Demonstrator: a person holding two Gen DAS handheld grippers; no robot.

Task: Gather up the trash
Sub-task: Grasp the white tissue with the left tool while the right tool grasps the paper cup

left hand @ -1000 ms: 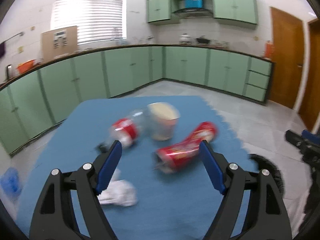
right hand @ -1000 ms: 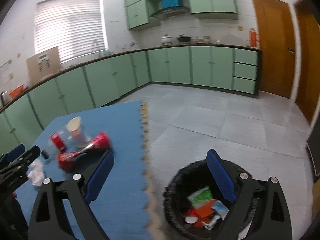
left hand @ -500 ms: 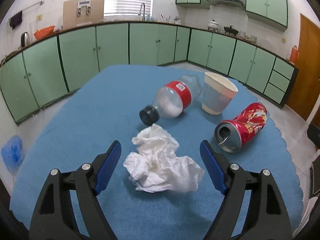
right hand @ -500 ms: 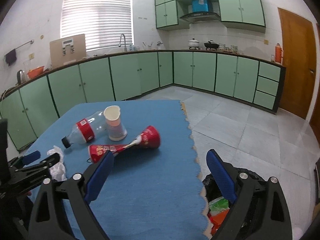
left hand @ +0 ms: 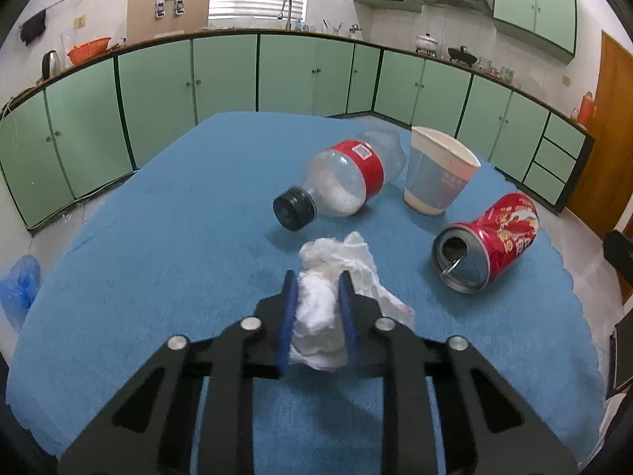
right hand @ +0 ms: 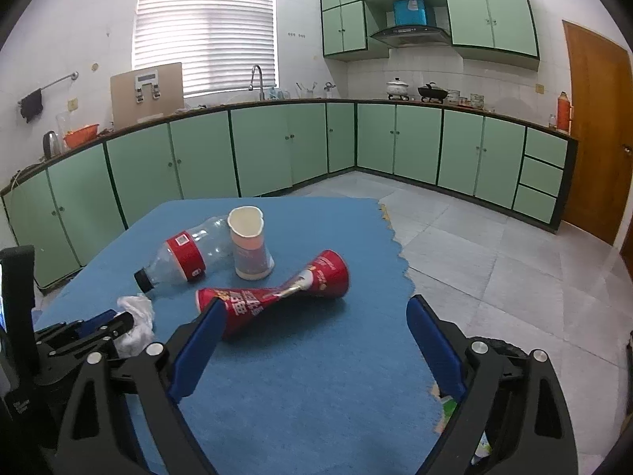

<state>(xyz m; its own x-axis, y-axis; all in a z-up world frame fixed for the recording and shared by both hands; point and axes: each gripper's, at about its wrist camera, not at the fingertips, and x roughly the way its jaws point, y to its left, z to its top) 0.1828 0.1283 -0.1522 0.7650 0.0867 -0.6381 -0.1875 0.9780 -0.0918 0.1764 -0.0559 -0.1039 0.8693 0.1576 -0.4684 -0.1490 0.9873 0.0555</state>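
On the blue mat (left hand: 158, 237) lies a crumpled white tissue (left hand: 320, 308). My left gripper (left hand: 315, 293) has its jaws closing on it, and both blue pads press into the paper. Beyond it lie a clear plastic bottle (left hand: 340, 182) with a red label, an upright paper cup (left hand: 439, 178) and a crushed red can (left hand: 490, 237). In the right wrist view my right gripper (right hand: 316, 308) stands open above the mat (right hand: 316, 376). The can (right hand: 277, 297) lies just past its left finger. The left gripper (right hand: 114, 322) and the tissue (right hand: 136, 316) show at the left.
A black trash bin (right hand: 502, 346) sits on the tiled floor past the mat's scalloped right edge, mostly hidden behind my right finger. A blue plastic bag (left hand: 19, 281) lies on the floor at the left. Green cabinets line the walls.
The left gripper swung from the can to the tissue, then its jaws came together on it. The right gripper swung from over the bin to over the mat.
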